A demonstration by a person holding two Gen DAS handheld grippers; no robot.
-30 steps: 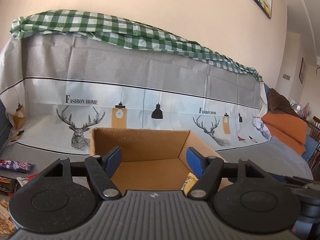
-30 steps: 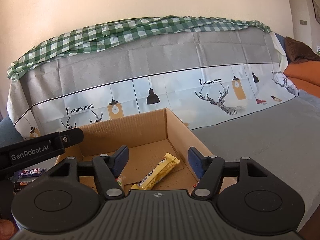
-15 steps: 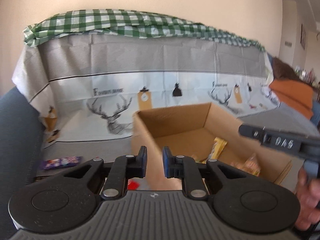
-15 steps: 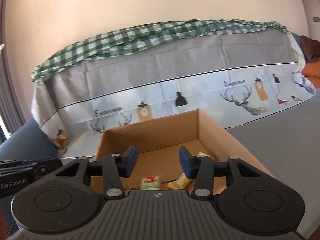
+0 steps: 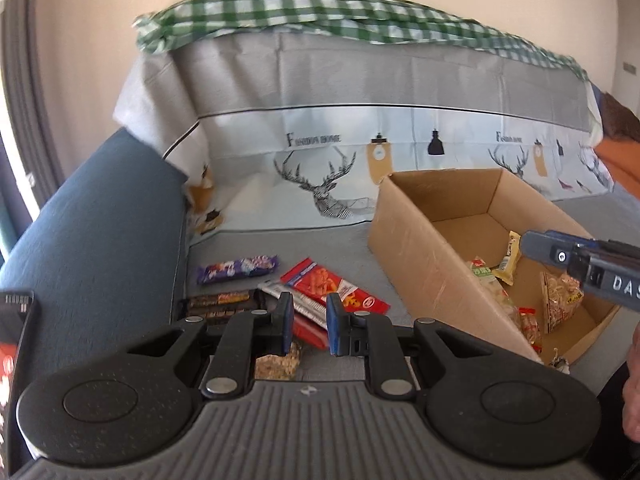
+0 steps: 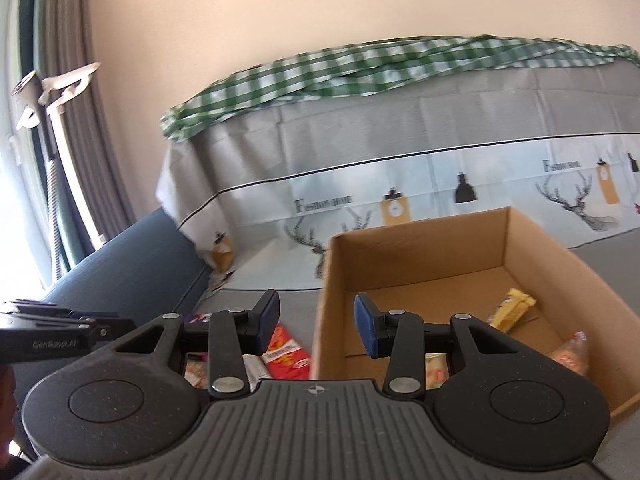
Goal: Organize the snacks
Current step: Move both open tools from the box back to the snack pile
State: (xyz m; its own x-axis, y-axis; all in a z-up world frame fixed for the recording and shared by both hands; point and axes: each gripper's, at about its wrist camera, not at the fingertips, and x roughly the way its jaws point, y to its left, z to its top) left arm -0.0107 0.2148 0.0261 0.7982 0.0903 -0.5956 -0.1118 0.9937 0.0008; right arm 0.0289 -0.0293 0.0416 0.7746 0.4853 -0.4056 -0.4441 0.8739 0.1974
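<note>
A cardboard box [image 5: 416,240] stands on the grey sofa cover and holds a yellow bar [image 5: 510,258] and several other snack packs. It also shows in the right wrist view [image 6: 520,248], with the yellow bar [image 6: 512,308] inside. Left of the box lie loose snacks: a purple bar [image 5: 238,269], a red packet [image 5: 334,290] and a dark bar [image 5: 222,304]. My left gripper [image 5: 309,322] hovers over these, jaws narrowly apart and empty. My right gripper [image 6: 316,326] is open and empty above the box's left wall; the red packet [image 6: 286,350] shows below it.
A dark blue sofa arm [image 5: 88,248] rises on the left. The printed cover [image 5: 360,120] with a green checked cloth [image 5: 320,12] drapes the sofa back behind. A curtain [image 6: 76,120] hangs at far left. The right gripper's body [image 5: 592,274] reaches over the box.
Both grippers swung left, from over the box toward the loose snacks. The left jaws closed from wide open to a narrow gap. The right jaws stayed open.
</note>
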